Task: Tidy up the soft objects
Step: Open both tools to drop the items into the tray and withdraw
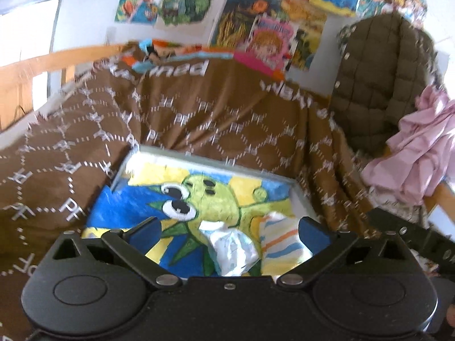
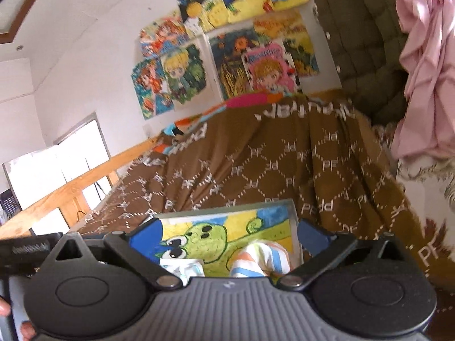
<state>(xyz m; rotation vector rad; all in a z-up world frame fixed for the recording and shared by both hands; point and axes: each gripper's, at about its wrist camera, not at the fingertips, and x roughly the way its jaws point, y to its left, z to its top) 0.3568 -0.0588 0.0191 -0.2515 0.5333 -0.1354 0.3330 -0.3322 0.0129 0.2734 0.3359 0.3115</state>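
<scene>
The left gripper (image 1: 229, 234) is wide open and holds nothing. The right gripper (image 2: 227, 237) is wide open too, with nothing in it. Both hang above the tray (image 1: 301, 196), not touching the things in it.

Two soft things lie in the tray, on a mat (image 1: 216, 199) with a green monster picture. A white cloth (image 1: 231, 251) sits crumpled near the middle. A striped cloth (image 1: 280, 240), with orange, blue and yellow bands, lies just right of it. In the right view the striped cloth (image 2: 260, 258) sits low between the fingers, and the white cloth (image 2: 182, 268) is to its left. They look touching or very close; I cannot tell which.

What could go wrong: the cloths are floppy and loosely bunched. They could slump open, or slide about in the tray. If a gripper comes back down, it could catch both cloths at once because they lie so close. The tray sits on soft bedding, so a push could tip it.

The tray rests on a bed covered by a brown blanket (image 1: 199, 113) with white letters. A wooden rail (image 2: 57, 193) runs along the left side. On the right hang a green puffy coat (image 1: 378, 74) and a pink cloth (image 1: 418, 147). Bright cartoon posters (image 1: 256, 17) cover the far white wall.
</scene>
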